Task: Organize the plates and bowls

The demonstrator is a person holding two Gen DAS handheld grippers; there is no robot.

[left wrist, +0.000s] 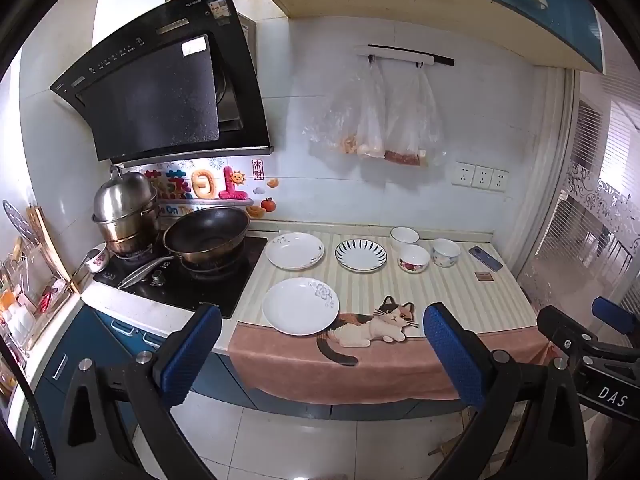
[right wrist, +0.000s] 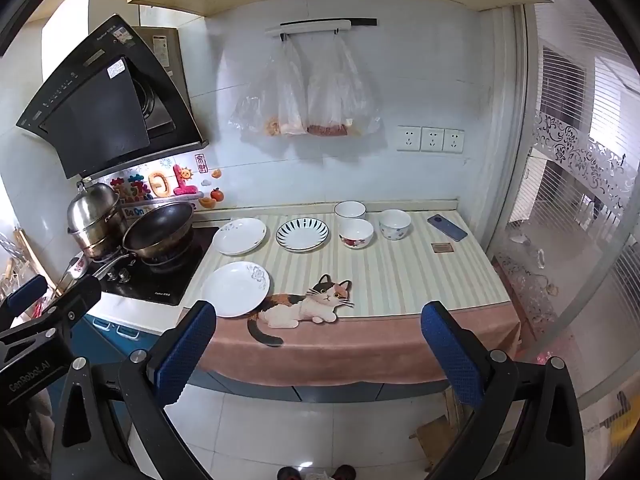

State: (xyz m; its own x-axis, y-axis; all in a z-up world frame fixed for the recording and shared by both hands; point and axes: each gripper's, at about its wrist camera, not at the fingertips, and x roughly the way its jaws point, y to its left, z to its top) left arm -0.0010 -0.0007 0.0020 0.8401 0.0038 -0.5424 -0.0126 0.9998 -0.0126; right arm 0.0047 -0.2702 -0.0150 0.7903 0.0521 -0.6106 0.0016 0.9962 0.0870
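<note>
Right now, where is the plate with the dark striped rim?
In both wrist views the striped plate sits in the back row on the striped mat, between the white plate beside the stove and the red-flowered bowl.

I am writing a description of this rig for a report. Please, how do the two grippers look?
Both look alike. The left gripper and the right gripper each have two black angular arms with silver round bolts and blue, fine-textured pads on the fingers. From the side, white lettering shows on the black bodies: "DAS" on the right one, "GenRobot.AI" on the left one. No cables or sleeves are visible.
</note>
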